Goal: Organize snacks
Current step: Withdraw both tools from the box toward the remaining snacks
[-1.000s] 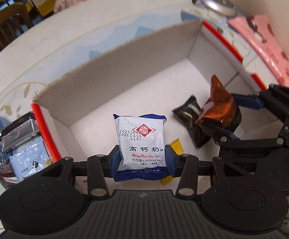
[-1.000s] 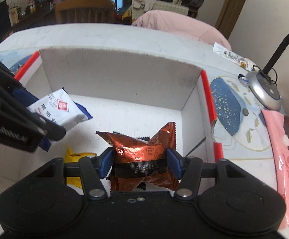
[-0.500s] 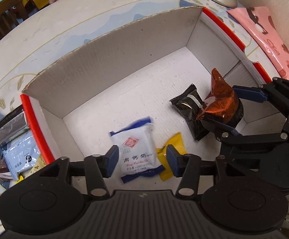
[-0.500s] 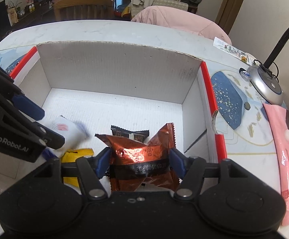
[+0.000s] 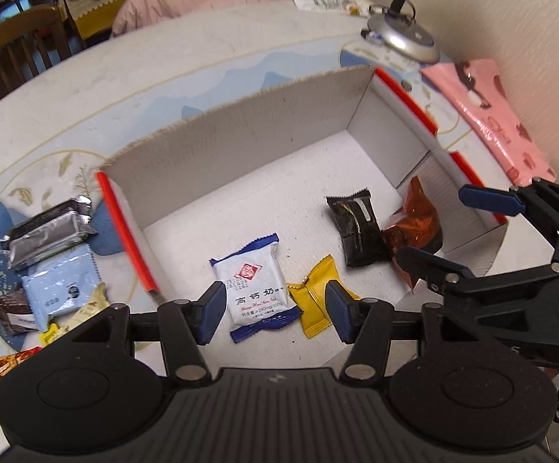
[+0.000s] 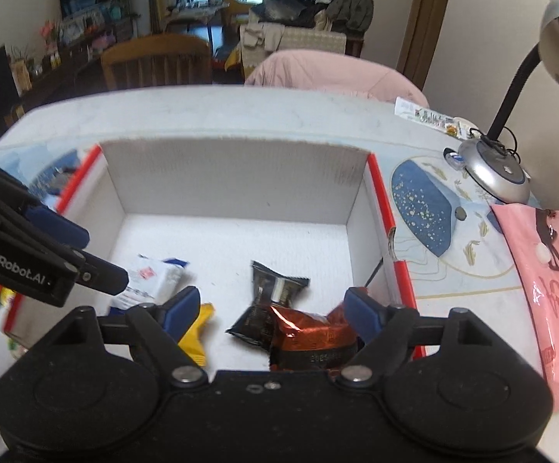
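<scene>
Left gripper (image 5: 275, 310): spread, pinching nothing; white-and-blue packet (image 5: 255, 293) lies below, between its fingers.
Right gripper (image 6: 269, 314): jaws opening, pads clear of the brown packet (image 6: 314, 341) beneath.
Box (image 5: 240, 142): holds both packets.

The table (image 5: 132, 88) carries a cardboard box (image 5: 240, 142), loose snack packets (image 5: 53, 258), a lamp base (image 5: 402, 38).

Right gripper (image 6: 269, 308) points down into the white cardboard box (image 6: 237, 177); its jaws are opening, blue pads clear of any packet. Directly below the gap, towards the right pad, lies the copper-brown foil snack (image 6: 314, 341) — resting on the box floor, not gripped. A black packet (image 6: 273, 301) lies just ahead of it, touching. A yellow packet (image 6: 196, 332) sits beside the left pad. Further left, a white-and-blue packet (image 6: 152, 277) lies partly hidden behind the left gripper (image 6: 86, 254). Right of the box: a pink bag (image 6: 549, 285) and a lamp base (image 6: 495, 173).
</scene>
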